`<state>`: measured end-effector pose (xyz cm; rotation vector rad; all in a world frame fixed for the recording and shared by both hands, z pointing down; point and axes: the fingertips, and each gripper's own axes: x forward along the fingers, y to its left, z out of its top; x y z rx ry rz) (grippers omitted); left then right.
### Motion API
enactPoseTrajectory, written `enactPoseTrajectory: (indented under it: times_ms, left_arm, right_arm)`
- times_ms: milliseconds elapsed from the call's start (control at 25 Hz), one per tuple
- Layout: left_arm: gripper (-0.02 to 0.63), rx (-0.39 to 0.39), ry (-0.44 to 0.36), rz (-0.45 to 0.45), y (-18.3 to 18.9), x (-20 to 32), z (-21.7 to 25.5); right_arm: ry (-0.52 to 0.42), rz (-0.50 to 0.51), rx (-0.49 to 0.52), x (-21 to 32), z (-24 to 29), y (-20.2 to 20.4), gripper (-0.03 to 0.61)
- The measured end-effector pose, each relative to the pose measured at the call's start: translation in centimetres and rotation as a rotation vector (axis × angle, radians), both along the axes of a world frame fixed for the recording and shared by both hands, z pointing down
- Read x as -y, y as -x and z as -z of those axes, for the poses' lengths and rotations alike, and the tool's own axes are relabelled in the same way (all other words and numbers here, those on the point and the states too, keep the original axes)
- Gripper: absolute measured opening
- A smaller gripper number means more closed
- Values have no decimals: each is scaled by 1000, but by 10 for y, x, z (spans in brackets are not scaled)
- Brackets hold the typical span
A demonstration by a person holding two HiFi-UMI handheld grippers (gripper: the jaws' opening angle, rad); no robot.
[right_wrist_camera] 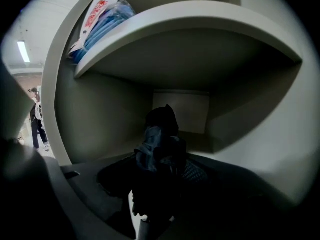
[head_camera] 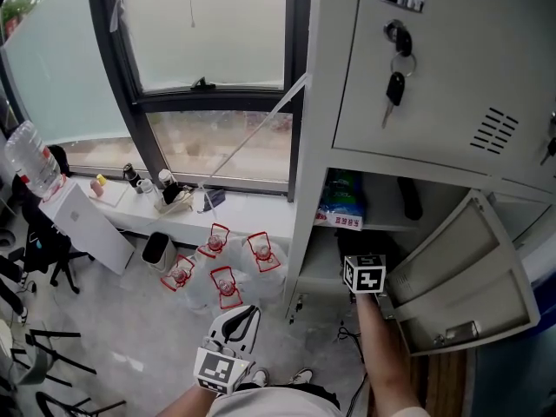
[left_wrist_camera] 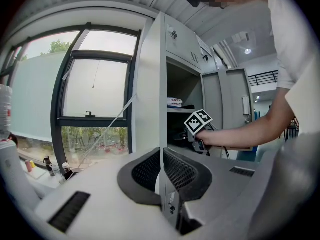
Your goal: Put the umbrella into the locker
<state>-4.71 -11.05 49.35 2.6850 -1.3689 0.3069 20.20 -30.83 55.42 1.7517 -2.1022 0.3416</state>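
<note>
Right gripper point(right_wrist_camera: 161, 179) is clamped on the folded umbrella point(right_wrist_camera: 159, 134). It sticks out ahead of my jaws, inside the locker point(right_wrist_camera: 95, 119), with the shelf point(right_wrist_camera: 210, 24) above. Looks light, with soft, floppy fabric; I'd grip the stiff core, not the cloth. Left gripper point(left_wrist_camera: 161, 176) has jaws together, empty, outside the locker.

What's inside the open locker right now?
In the locker, a blue packet lies on the shelf. Below the shelf, the right gripper holds a dark folded umbrella. The gripper covers the umbrella's lower end, and the floor beneath is hidden.
</note>
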Motion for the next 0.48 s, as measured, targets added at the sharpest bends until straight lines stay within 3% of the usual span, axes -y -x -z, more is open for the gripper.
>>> enactPoseTrajectory:
  times_ms: [320,480]
  left_arm:
    - [34,-17,1,-9,-5,2,-1]
    - [34,-26,7,-10,-5,1,-2]
  right_arm:
    - [53,-11,9,9,-4,-4,231]
    - [47,-6,-17,10,-2,-2,164]
